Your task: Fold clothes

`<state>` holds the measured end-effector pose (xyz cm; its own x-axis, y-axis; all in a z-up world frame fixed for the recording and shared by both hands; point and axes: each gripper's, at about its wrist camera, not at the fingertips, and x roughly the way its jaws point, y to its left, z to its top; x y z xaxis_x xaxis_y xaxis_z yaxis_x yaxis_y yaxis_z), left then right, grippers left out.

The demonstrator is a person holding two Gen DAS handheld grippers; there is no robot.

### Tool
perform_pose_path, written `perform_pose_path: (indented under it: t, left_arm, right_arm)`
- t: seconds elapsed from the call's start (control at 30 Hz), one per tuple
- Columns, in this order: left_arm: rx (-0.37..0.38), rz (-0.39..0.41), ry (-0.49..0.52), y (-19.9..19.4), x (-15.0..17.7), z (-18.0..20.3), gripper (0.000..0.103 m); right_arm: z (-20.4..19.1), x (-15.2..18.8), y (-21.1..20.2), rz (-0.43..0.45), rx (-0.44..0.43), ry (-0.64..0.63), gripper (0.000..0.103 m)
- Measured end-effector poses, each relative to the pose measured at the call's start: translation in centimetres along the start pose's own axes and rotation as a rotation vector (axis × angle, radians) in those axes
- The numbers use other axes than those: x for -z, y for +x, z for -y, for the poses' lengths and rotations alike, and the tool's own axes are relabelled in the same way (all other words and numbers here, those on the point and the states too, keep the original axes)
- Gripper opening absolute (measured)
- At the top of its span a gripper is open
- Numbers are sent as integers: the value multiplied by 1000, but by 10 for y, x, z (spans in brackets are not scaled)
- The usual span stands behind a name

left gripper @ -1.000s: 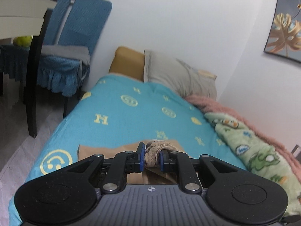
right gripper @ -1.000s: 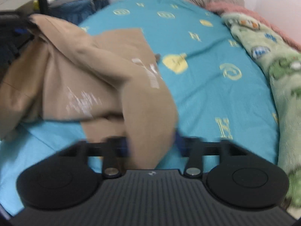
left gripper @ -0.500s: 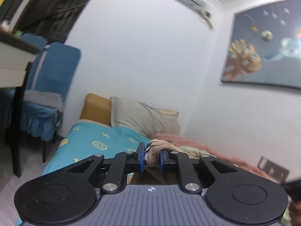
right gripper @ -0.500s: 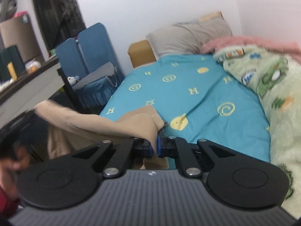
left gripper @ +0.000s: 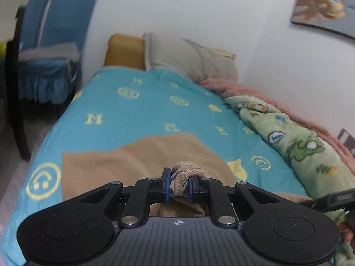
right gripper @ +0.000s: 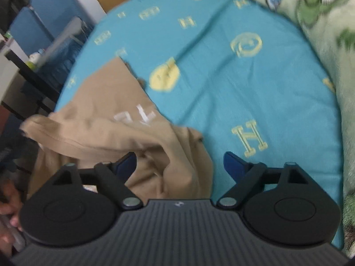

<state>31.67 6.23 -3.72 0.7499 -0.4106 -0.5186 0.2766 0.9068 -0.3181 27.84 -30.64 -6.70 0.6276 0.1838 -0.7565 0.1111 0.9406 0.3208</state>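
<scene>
A tan garment (left gripper: 142, 161) with white lettering (right gripper: 135, 116) lies partly spread on the turquoise bedspread (left gripper: 137, 113). My left gripper (left gripper: 179, 187) is shut on a bunched ribbed edge of the tan garment (left gripper: 188, 173), held just above the bed. My right gripper (right gripper: 179, 164) is opening, its blue pads (right gripper: 230, 163) wide apart; crumpled tan cloth (right gripper: 168, 168) lies between and below them with no pad pressing on it. The right gripper's finger also shows at the right edge of the left wrist view (left gripper: 332, 199).
A green cartoon blanket (left gripper: 299, 146) and pink fleece (left gripper: 255, 90) run along the wall side of the bed. A grey pillow (left gripper: 188, 55) and a mustard cushion (left gripper: 124, 51) lie at the head. Blue covered chairs (left gripper: 48, 44) and a dark table leg (left gripper: 15, 93) stand left of the bed.
My right gripper has gone from shut on the tan cloth to wide open, and the cloth has dropped onto the bed. My left gripper swung up, then came back down, still gripping the ribbed edge.
</scene>
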Motion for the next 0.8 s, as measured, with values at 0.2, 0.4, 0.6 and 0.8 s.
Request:
perform_pose_path:
  t: [0.2, 0.4, 0.6, 0.8]
  left_arm:
    - [104, 121, -56, -40, -12, 3, 16]
    - [205, 207, 1, -80, -5, 33, 16]
    - [182, 207, 20, -88, 4, 38, 16]
    - [182, 210, 52, -85, 9, 45, 16]
  right_arm:
    - [-72, 31, -36, 314, -34, -305, 87]
    - [-159, 79, -9, 434, -51, -640, 87]
    - [-144, 62, -23, 562, 12, -448, 87]
    - [-117, 45, -56, 545, -95, -253, 87]
